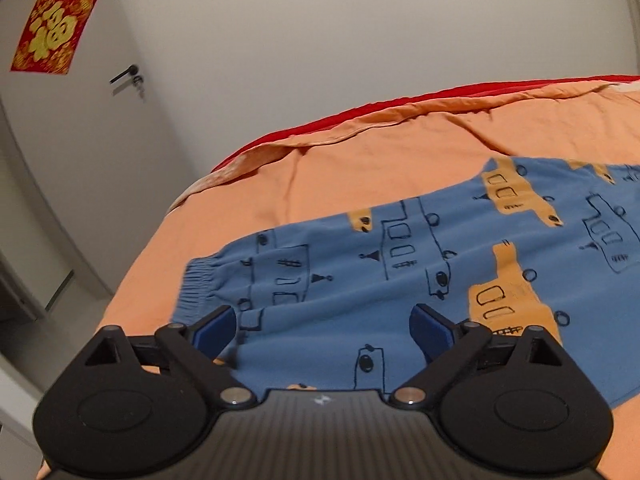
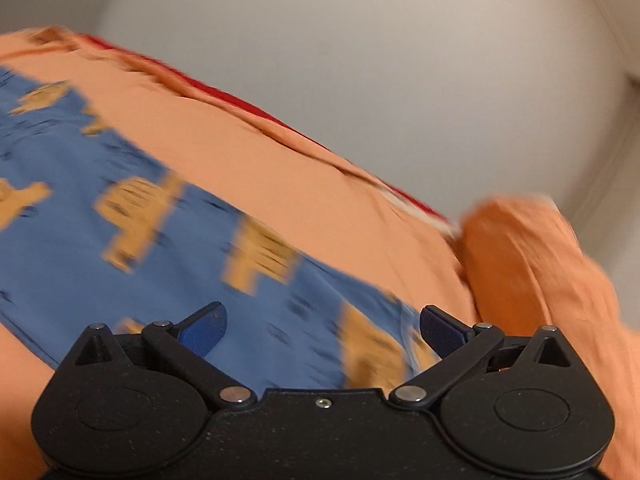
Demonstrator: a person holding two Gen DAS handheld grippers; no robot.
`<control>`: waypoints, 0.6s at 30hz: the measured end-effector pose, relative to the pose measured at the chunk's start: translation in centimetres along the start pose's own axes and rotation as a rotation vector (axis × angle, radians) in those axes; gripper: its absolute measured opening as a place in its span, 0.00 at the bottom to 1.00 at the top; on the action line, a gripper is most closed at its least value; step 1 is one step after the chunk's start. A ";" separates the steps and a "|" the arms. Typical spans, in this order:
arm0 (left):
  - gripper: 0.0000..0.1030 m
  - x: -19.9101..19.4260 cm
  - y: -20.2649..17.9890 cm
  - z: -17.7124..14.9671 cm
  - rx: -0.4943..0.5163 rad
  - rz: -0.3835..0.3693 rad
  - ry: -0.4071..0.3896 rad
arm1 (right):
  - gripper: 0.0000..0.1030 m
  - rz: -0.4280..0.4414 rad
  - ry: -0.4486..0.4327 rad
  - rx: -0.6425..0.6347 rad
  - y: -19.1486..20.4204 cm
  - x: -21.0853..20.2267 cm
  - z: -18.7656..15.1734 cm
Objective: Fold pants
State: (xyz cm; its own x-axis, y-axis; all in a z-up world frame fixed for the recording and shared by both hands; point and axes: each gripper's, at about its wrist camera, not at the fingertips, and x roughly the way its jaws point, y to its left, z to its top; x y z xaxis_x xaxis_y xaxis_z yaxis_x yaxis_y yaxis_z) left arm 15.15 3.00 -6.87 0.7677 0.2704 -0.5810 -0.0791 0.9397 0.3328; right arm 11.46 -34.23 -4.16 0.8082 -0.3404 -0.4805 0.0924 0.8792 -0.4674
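The pants (image 1: 400, 280), blue with yellow truck shapes and black line drawings, lie spread flat on an orange sheet (image 1: 360, 168) that covers the bed. In the left wrist view a gathered, elasticated end (image 1: 196, 284) of the garment points toward the left side of the bed, and the cloth runs away to the right edge of the view. The left gripper (image 1: 322, 330) hangs just over this end with its jaws spread wide and nothing between them; its blue pads (image 1: 214, 330) frame the fabric below. In the right wrist view, which is blurred, the right gripper (image 2: 322, 326) is likewise wide open and holds nothing, above another part of the pants (image 2: 160, 240) near their edge. An orange pillow (image 2: 528, 264) sits just beside it at the right. A red layer (image 1: 360, 114) shows beneath the sheet's far edge. Beyond stand a pale wall (image 1: 340, 28) and a white door (image 1: 80, 128) with a dark handle (image 1: 124, 74) and a red and gold paper square (image 1: 54, 34)
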 end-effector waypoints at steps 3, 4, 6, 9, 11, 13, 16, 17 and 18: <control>1.00 -1.9 -2.3 2.2 -0.024 -0.066 -0.046 | 0.99 0.010 -0.004 0.166 -3.6 -1.5 -1.5; 0.99 -2.5 -3.8 3.1 -0.031 -0.111 -0.066 | 0.99 0.025 -0.005 0.225 -4.2 -1.9 -1.9; 1.00 -3.3 -7.4 5.1 -0.040 -0.237 -0.086 | 0.99 0.097 -0.012 0.353 -5.6 -3.1 -2.6; 1.00 -4.5 -13.7 7.6 -0.020 -0.445 -0.094 | 0.99 0.253 -0.004 0.510 -7.1 -4.3 -3.5; 1.00 -5.0 -18.1 8.7 0.020 -0.567 -0.107 | 0.99 0.363 0.006 0.575 -7.8 -4.3 -3.8; 1.00 -5.5 -22.1 9.2 0.090 -0.653 -0.139 | 0.99 0.415 0.047 0.603 -8.6 -4.1 -4.0; 1.00 -4.8 -27.1 9.3 0.230 -0.700 -0.136 | 0.91 0.381 0.149 0.658 -9.8 -3.1 -4.9; 1.00 -4.3 -28.2 9.1 0.260 -0.691 -0.120 | 0.89 0.384 0.173 0.709 -10.4 -2.8 -5.7; 0.99 -4.0 -29.1 8.7 0.291 -0.676 -0.095 | 0.87 0.392 0.187 0.768 -11.1 -2.4 -6.4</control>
State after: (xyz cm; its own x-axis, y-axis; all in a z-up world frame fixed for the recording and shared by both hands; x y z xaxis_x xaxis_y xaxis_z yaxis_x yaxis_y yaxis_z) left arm 19.99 -27.27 -7.77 0.6418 -0.3789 -0.6667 0.5916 0.7978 0.1161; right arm 4.78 -45.28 -2.55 0.7614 0.0434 -0.6468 0.2478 0.9025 0.3523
